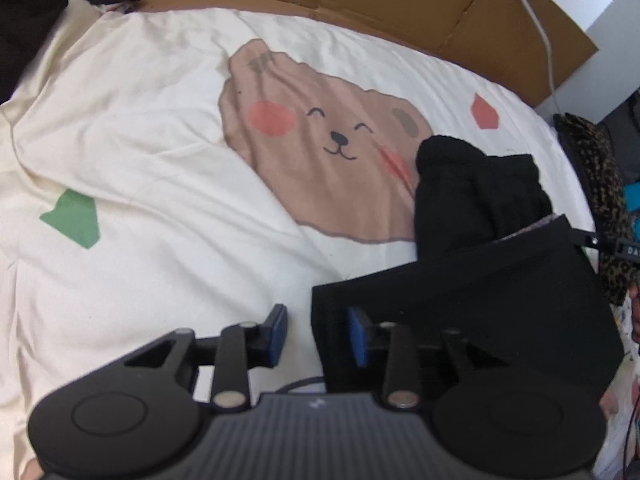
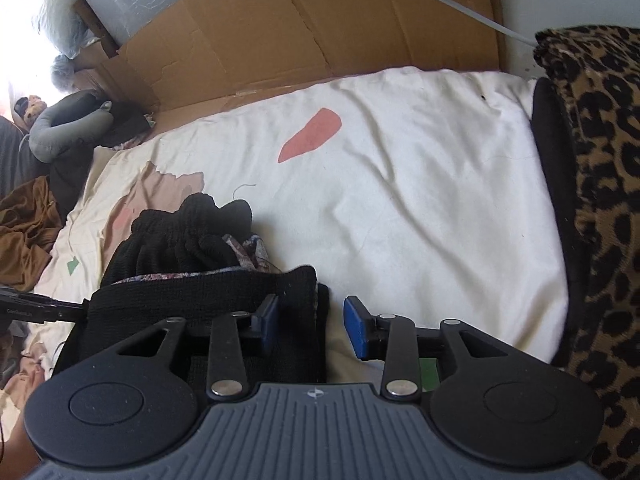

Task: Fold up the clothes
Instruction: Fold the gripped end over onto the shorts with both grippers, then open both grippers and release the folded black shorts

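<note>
Both grippers, left (image 1: 318, 336) and right (image 2: 311, 326), gape open astride opposite edges of black knit garment (image 1: 480, 300) on cream duvet (image 1: 160, 120).

No complete legible text: only partial white characters "DA" on the black gripper body (image 1: 624, 249) at the right frame edge, and a blurred, unreadable white inscription on the black gripper body (image 2: 24, 312) at left.

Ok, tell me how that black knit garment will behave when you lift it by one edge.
The black knit garment will probably droop and unfold: it lies in soft bunched folds. Its ribbed texture suggests good grip for the right gripper and left gripper. It looks fairly light.
</note>
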Tool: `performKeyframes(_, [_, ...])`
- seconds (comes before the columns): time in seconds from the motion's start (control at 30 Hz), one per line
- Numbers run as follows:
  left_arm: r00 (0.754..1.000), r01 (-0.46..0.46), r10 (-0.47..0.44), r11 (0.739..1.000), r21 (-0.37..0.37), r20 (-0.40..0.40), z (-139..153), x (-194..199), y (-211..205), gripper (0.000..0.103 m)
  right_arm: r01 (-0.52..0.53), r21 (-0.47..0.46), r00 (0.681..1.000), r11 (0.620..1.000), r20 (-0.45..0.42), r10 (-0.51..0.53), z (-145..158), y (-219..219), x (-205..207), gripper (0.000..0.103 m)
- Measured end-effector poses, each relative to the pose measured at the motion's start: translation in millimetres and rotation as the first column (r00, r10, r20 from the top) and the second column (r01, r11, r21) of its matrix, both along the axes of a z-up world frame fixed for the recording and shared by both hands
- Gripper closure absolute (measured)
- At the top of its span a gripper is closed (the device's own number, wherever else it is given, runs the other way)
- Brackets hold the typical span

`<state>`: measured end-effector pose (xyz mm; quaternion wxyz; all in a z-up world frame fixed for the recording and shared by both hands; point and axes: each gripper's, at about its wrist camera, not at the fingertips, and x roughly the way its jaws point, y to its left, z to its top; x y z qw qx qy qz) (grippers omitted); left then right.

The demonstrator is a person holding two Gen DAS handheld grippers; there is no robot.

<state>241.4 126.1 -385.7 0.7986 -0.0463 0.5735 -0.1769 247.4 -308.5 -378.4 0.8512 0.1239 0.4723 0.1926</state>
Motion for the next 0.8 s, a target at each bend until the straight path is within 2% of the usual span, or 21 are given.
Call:
performKeyframes(0.2, [1.000,0.020,-0.020,1.000,-0.009,-0.009,-7.7,1.5,-7.1,0.069,-0.006,0.036,0.999,0.999,-0.036,0.007,-6.0,-1.9,-1.0,0.061])
performKeyframes(0.4, [0.999,0.049,-0.049,0.998,0.041,0.016,-11.4,-4.0,-22.9,0.063,-0.028,0.011,0.999,1.000,-0.042,0.029,-12.6,9.9,6.0,0.061])
performKeyframes(0.5, [1.000,0.024,-0.024,0.999,0.024,0.003,-11.5,-3.2,-19.8,0.064,-0.040,0.000,0.998,0.999,-0.047,0.040,-17.8,15.8,8.0,0.061])
performKeyframes(0.6, [0.999,0.036,-0.036,0.999,0.012,0.002,-10.8,-3.5,-18.6,0.073,-0.046,-0.004,0.998,0.999,-0.040,0.046,-19.2,18.9,8.2,0.061])
performKeyframes(0.67, [0.999,0.041,-0.041,0.999,-0.015,-0.015,-10.9,-3.1,-17.6,0.090,-0.051,-0.007,0.998,0.999,-0.036,0.050,-19.7,20.9,8.3,0.060])
performKeyframes(0.8, [0.999,0.045,-0.045,0.999,-0.025,-0.029,-10.8,-2.2,-18.8,0.092,-0.071,-0.030,0.997,0.997,-0.030,0.071,-20.1,25.5,9.4,0.060])
